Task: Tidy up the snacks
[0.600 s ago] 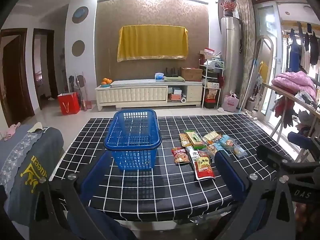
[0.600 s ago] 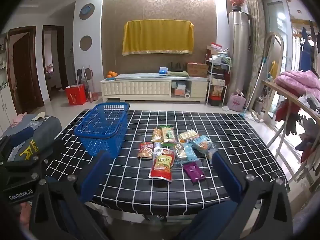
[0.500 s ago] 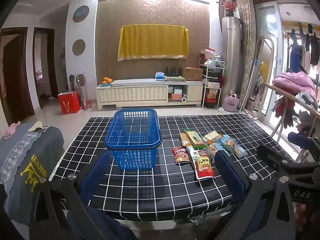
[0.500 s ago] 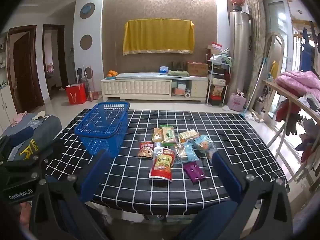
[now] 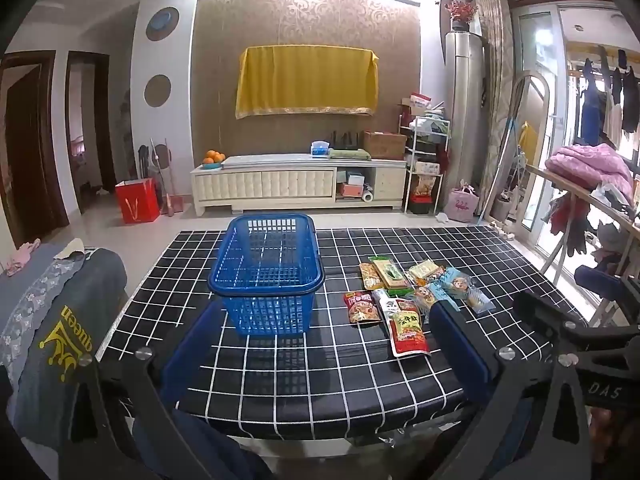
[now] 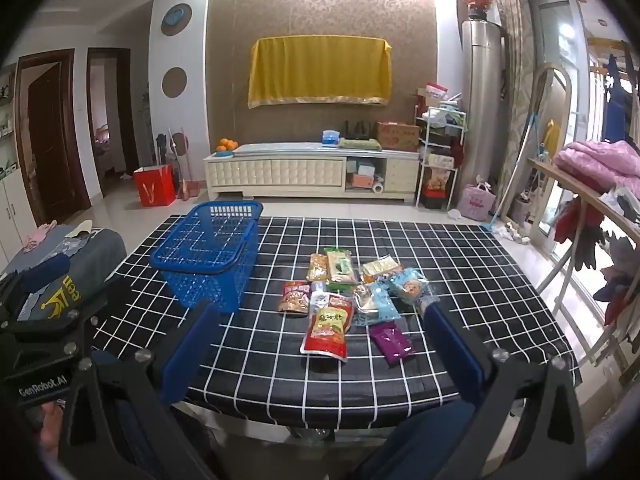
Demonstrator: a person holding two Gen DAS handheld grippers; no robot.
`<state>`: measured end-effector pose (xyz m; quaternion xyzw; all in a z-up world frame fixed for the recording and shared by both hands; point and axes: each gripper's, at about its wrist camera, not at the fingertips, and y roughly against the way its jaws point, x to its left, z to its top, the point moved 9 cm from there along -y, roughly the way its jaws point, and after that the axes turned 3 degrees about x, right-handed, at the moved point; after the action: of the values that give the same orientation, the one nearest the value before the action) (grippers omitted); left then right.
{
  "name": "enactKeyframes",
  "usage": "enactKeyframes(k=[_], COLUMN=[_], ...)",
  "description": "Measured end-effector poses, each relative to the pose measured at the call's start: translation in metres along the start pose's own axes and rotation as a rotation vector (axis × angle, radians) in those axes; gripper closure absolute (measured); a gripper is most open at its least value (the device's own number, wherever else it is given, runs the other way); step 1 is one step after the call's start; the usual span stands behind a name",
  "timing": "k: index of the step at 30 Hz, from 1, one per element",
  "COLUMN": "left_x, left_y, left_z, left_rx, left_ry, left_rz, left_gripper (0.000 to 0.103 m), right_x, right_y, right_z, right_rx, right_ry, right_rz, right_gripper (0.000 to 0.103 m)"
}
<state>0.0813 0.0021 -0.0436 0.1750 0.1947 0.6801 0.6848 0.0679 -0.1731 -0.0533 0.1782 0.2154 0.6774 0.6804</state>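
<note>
An empty blue mesh basket stands on the black checked tablecloth, left of centre. Several snack packets lie in a loose cluster to its right, among them a red pouch, a small red packet, a green packet, light blue packets and a purple packet. My left gripper is open and empty at the near table edge, facing the basket. My right gripper is open and empty, facing the snacks.
A chair draped in grey cloth stands left of the table. A clothes rack with pink bedding is on the right. A white cabinet and red bag are far behind on the floor.
Both views have barely shifted. Nothing on the table has moved and both grippers stay open.
</note>
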Motion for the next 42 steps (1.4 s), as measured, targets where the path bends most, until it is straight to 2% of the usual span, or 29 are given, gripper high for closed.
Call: enactKeyframes(k=[42], left_x=[-0.0051], left_y=[-0.0002], left_z=[-0.0061], left_rx=[0.025], left_ry=[0.006], left_rz=[-0.025], left_gripper=[0.0], right_x=[-0.004], right_y=[-0.0006], right_z=[-0.005], right_rx=[0.027], right_ry=[-0.005], right_rz=[-0.003], right_gripper=[0.0])
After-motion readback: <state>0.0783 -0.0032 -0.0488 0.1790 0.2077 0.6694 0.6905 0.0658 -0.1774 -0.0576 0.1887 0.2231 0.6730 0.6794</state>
